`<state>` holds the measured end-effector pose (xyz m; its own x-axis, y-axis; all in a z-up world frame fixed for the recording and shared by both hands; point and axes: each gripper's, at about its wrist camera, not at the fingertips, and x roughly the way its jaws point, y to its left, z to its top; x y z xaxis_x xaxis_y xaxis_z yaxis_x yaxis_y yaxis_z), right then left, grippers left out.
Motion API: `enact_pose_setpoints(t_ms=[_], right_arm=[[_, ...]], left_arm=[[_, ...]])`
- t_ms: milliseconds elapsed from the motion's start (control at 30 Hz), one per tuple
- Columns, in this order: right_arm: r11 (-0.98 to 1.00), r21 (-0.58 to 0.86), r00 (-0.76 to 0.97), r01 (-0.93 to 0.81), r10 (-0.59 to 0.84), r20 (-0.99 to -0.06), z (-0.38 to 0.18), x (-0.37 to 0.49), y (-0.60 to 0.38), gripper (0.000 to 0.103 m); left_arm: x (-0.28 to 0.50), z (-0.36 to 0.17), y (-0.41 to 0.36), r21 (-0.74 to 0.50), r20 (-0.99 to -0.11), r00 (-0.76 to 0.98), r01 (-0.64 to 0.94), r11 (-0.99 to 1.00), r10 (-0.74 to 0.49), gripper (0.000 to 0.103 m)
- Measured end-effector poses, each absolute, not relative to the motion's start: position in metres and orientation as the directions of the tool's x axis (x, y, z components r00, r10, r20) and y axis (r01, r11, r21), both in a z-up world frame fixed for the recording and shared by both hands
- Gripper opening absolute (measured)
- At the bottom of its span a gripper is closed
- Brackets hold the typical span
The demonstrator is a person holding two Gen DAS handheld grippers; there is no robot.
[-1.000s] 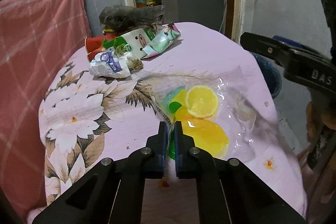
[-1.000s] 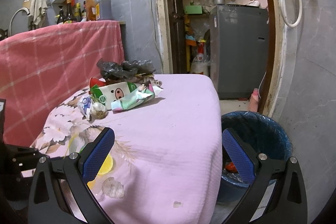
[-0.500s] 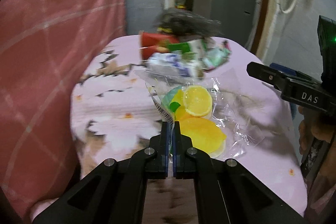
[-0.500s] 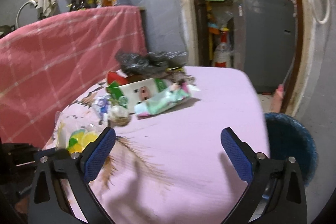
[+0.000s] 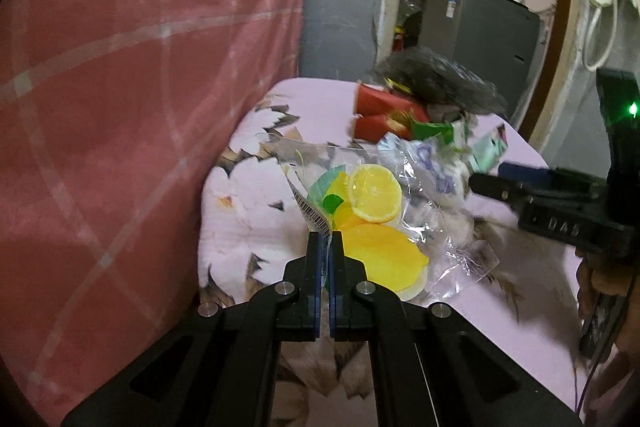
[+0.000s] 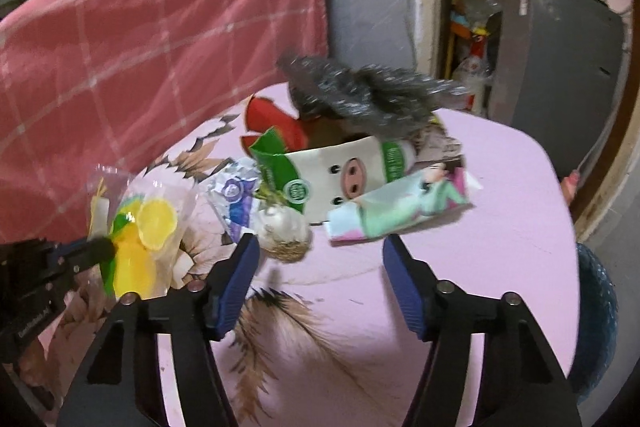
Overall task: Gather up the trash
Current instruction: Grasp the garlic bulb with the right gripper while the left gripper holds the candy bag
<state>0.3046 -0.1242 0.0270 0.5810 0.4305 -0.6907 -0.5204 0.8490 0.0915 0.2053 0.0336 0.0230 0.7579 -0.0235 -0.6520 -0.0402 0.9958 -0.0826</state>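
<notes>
1. At six o'clock in the left wrist view, the left claw (image 5: 325, 241) is pinching its pads together on the barcoded edge of the clear lemon wrapper (image 5: 376, 211), which is hanging over the flowered pink bench (image 5: 248, 195).
2. At the same time the right claw (image 6: 320, 263) is standing with its blue pads spread apart and gripping nothing, aiming toward twelve o'clock at the pile of trash.
3. Within that pile, a crumpled purple-and-white wrapper (image 6: 236, 199) is lying at about eleven o'clock from the right claw, touching a roundish whitish lump (image 6: 284, 231).
4. Behind these, the green-and-white pig-face carton (image 6: 340, 179) and a pastel cartoon packet (image 6: 404, 207) are resting at twelve to one o'clock, with a dark crinkled bag (image 6: 372, 91) and red cups (image 6: 272, 123) beyond.
5. A blue bin (image 6: 596, 307) is showing at three o'clock, off the bench edge.
6. Risks, as I judge them:
   - The thin film is likely slipping or tearing, since the left claw is gripping only a narrow strip.
   - The right claw may be pushing the lump away rather than straddling it, because it rolls easily.
   - Reaching for one piece may be dragging neighbours off the bench, as the pieces are overlapping.
</notes>
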Motion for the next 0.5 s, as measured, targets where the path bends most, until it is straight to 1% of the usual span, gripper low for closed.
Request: enact_pose_setpoints(t_ms=[33, 200, 433, 467, 500], right_arm=[[0.847, 0.090, 0.575, -0.525, 0.430, -0.696, 0.026, 0.306, -0.122, 0.050], [0.826, 0.071, 0.545, -0.559, 0.431, -0.719, 0.020, 0.310, -0.106, 0.043], [0.799, 0.070, 0.504, -0.598, 0.442, -0.742, 0.015, 0.316, -0.094, 0.041], [0.796, 0.072, 0.499, -0.602, 0.445, -0.744, 0.014, 0.317, -0.092, 0.039], [0.790, 0.080, 0.489, -0.608, 0.452, -0.746, 0.014, 0.317, -0.090, 0.035]], left_arm=[[0.206, 0.024, 0.036, -0.091, -0.649, 0.760, -0.047, 0.995, -0.023, 0.001], [0.222, 0.022, 0.045, -0.107, -0.642, 0.767, -0.076, 0.991, -0.011, 0.001], [0.223, 0.023, 0.048, -0.131, -0.637, 0.771, -0.084, 0.988, -0.019, 0.001], [0.222, 0.024, 0.048, -0.132, -0.634, 0.773, -0.086, 0.988, -0.018, 0.001], [0.221, 0.025, 0.048, -0.133, -0.631, 0.776, -0.086, 0.987, -0.017, 0.001]])
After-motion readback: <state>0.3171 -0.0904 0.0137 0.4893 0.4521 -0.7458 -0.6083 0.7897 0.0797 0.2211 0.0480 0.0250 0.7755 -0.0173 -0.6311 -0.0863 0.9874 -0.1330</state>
